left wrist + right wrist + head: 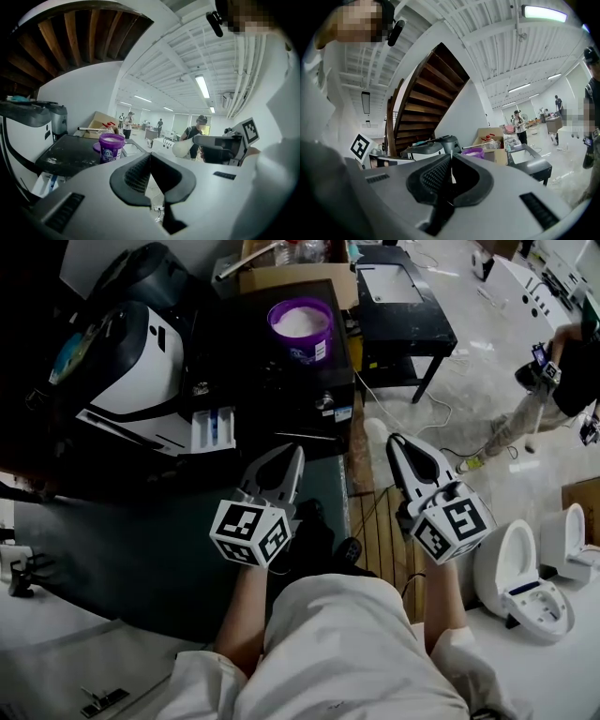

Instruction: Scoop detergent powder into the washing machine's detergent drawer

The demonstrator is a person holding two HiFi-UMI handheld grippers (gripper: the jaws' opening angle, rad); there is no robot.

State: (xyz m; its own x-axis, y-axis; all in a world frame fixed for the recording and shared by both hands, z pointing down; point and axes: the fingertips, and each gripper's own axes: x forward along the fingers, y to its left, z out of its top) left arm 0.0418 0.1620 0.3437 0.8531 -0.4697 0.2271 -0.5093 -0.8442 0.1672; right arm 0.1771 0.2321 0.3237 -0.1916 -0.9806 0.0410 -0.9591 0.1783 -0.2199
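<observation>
The left tongs (292,456) and the right tongs (394,440) are held near the person's body, each pressed together on nothing. The round purple plastic tub (300,326) of white detergent powder stands on the black table (251,367). Beside the table is the white washing machine (131,371), whose white detergent drawer (214,427) is pulled out.

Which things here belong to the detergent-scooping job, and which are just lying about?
For the job:
- purple detergent tub, open, with powder showing
- washing machine
- detergent drawer, pulled out
- left gripper and right gripper, both shut and empty

Lying about:
- cardboard box
- black table
- white toilets
</observation>
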